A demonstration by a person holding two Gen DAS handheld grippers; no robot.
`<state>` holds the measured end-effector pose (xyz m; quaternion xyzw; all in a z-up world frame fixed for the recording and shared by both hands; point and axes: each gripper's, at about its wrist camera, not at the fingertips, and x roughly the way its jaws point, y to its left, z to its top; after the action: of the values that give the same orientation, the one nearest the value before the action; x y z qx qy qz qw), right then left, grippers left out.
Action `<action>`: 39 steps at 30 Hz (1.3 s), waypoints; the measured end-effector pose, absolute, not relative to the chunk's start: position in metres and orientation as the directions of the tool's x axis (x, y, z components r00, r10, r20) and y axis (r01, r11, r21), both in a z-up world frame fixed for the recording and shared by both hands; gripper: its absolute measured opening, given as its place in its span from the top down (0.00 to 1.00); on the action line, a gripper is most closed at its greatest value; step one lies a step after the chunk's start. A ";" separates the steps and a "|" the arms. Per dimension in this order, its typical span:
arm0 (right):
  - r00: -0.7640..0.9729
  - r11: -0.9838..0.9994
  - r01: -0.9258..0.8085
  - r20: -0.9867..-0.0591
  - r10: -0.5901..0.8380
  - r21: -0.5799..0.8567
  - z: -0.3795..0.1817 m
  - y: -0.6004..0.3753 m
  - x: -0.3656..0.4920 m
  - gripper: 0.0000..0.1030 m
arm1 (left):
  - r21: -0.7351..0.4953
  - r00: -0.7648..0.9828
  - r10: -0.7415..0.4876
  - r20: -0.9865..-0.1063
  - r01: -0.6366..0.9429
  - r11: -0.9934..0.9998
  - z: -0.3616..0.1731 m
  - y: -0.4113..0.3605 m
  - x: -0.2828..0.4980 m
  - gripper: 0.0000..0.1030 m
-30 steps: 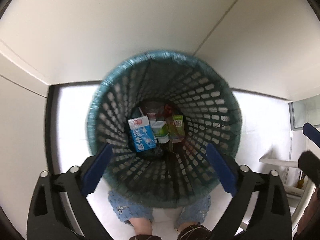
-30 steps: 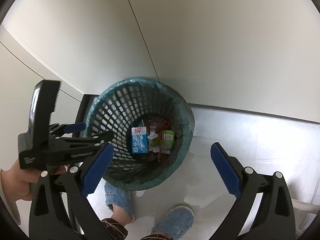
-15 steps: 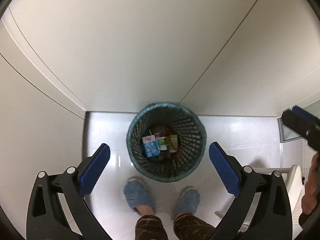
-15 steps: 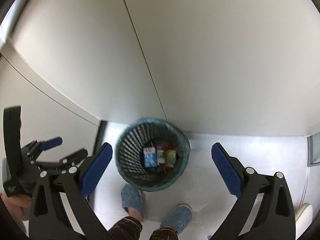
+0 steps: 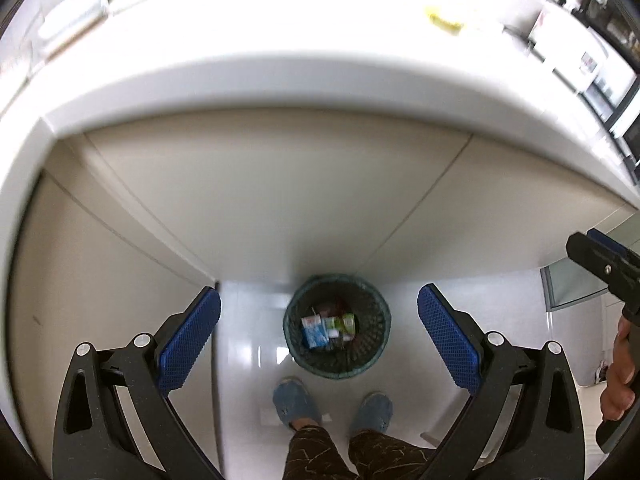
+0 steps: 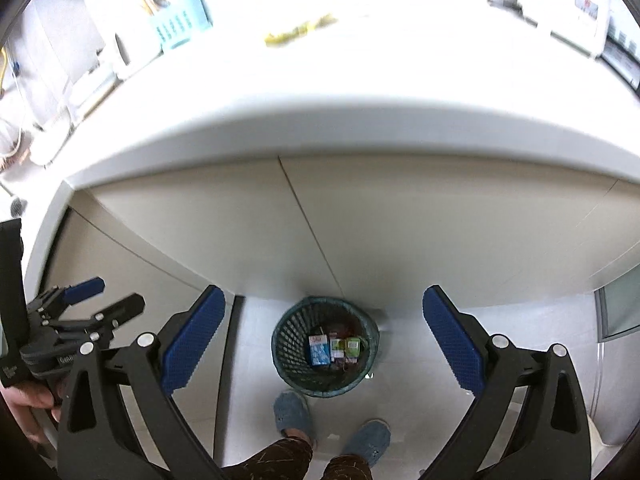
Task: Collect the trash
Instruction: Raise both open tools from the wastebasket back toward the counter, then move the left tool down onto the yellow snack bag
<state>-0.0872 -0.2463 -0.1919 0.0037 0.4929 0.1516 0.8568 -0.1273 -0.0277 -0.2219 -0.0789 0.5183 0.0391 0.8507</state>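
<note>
1. The waste basket (image 5: 337, 336) — dark green mesh, round — stands on the pale floor (image 5: 256, 344) just in front of the cabinet panels (image 5: 280, 200) under the counter's front edge (image 5: 320, 76).
2. Inside it lie a blue-and-white carton (image 5: 314, 332), a small green-and-white carton (image 5: 331, 326) and a green carton (image 5: 348, 323), side by side on the bottom, with some reddish trash behind them that is too small to make out.
3. The person's blue slippers (image 5: 296, 402) stand on the floor just beside the basket's near side.
4. The left gripper (image 5: 318, 344) hangs high above the basket, jaws spread wide and holding nothing.
5. The right gripper (image 6: 324, 344) is likewise released and bare — its blue pads (image 6: 194, 340) frame the basket from above.
6. A yellow scrap (image 6: 298, 32) lies on the counter top, blurred.
</note>
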 end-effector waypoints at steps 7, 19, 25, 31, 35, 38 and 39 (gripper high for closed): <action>0.546 0.957 -0.266 -0.800 0.251 0.119 -0.108 -0.238 -0.082 0.08 | -0.106 0.523 -0.029 -0.852 -0.119 0.987 -0.132 -0.009 -0.109 0.06; 0.633 0.977 -0.193 -0.749 0.196 0.094 -0.006 -0.217 -0.061 0.08 | -0.106 0.620 -0.051 -0.783 -0.053 0.993 -0.033 0.032 -0.080 0.06; 0.642 0.985 -0.152 -0.750 0.158 0.077 0.010 -0.224 -0.063 0.08 | -0.120 0.628 -0.096 -0.772 0.005 0.993 -0.014 0.029 -0.064 0.06; 0.650 0.991 -0.110 -0.749 0.126 0.072 0.019 -0.242 -0.050 0.08 | -0.114 0.626 -0.125 -0.770 0.057 0.992 -0.006 0.012 -0.042 0.06; 0.648 0.992 -0.106 -0.753 0.117 0.062 0.020 -0.248 -0.031 0.08 | -0.100 0.620 -0.127 -0.775 0.079 0.992 -0.006 -0.001 -0.023 0.06; 0.642 0.990 -0.130 -0.756 0.128 0.057 0.017 -0.251 -0.008 0.08 | -0.090 0.610 -0.127 -0.782 0.091 0.992 -0.008 -0.012 -0.008 0.06; 0.640 0.989 -0.138 -0.756 0.136 0.061 0.017 -0.252 -0.001 0.08 | -0.082 0.608 -0.125 -0.784 0.098 0.992 -0.009 -0.017 -0.001 0.06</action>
<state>-0.0010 -0.2519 0.0168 -0.0014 0.4172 0.0758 0.9056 -0.0013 -0.0168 -0.0092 -0.0155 0.4383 -0.0623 0.8965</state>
